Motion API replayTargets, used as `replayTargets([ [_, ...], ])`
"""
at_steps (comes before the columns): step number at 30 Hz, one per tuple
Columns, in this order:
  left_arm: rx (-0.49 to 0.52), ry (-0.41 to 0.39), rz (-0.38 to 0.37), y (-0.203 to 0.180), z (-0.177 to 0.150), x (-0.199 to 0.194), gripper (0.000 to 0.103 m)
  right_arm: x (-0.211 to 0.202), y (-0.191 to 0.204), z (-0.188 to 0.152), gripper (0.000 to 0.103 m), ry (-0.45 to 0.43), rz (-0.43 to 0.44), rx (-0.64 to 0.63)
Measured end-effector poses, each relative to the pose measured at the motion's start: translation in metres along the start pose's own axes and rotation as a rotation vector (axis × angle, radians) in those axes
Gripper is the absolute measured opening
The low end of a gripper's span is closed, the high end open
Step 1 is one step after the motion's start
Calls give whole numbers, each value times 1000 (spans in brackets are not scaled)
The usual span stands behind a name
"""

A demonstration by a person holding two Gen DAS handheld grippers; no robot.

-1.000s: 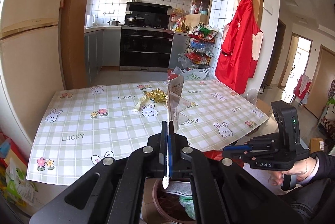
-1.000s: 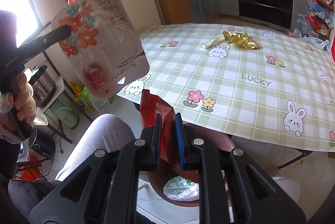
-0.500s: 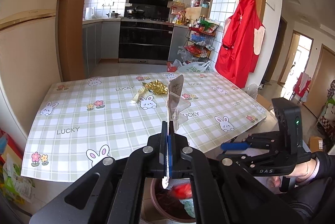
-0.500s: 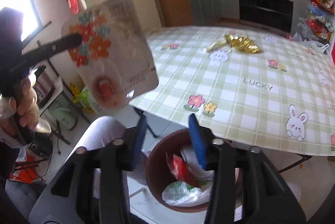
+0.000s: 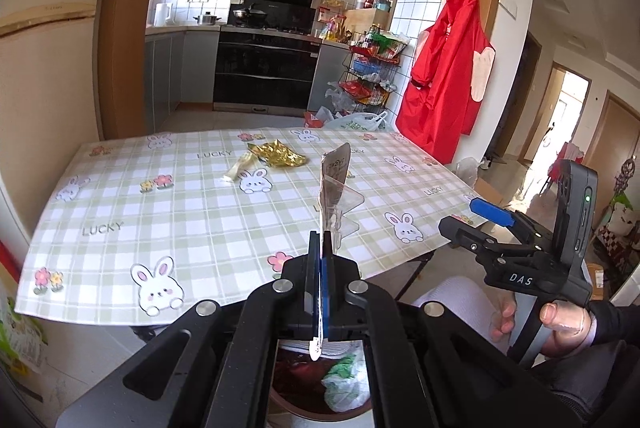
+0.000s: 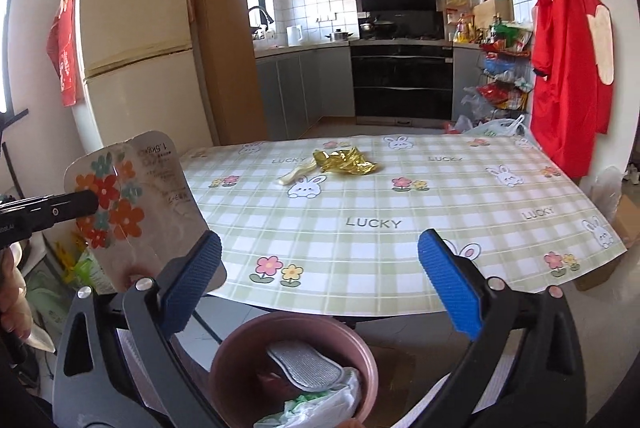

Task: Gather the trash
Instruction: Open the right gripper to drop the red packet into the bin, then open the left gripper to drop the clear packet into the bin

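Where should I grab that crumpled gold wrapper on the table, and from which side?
Pinch the gold wrapper across its raised, crinkled middle, coming down from above with the open right gripper. It lies low on the tablecloth, so a sideways approach would likely just push it along.

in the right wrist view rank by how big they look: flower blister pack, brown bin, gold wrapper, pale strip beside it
1. brown bin
2. flower blister pack, though it and the bin sit close to the camera, so their true sizes are unsure
3. gold wrapper
4. pale strip, smallest
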State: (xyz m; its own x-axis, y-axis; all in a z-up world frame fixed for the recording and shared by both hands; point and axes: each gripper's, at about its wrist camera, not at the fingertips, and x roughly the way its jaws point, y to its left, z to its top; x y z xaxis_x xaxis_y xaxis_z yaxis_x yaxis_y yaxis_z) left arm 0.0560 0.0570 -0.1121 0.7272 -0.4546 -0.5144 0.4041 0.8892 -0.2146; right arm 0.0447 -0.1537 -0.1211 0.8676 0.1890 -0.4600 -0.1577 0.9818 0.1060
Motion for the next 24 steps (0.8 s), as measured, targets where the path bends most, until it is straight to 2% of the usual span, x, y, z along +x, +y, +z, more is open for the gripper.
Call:
replayTargets([
  [4,-20,29,-33,-7,-8,6,1,-2,-5,-2,97,6,11,17],
  [20,28,95,-142,-32,-14,25,2,-6,-18,-2,97,1,-35,79],
  [21,45,106,-126,-33,-16,28,13,-5,-19,-2,97,6,-36,78],
  [22,60,125,-79,-33,-19,33,52,-5,-19,-2,97,9,-37,77],
  [23,65,133,-31,-32,-21,36,72,-4,-18,-3,97,9,-37,74],
  [24,58,119,8,-29,-24,36,88,-4,-18,-4,97,9,-38,73],
])
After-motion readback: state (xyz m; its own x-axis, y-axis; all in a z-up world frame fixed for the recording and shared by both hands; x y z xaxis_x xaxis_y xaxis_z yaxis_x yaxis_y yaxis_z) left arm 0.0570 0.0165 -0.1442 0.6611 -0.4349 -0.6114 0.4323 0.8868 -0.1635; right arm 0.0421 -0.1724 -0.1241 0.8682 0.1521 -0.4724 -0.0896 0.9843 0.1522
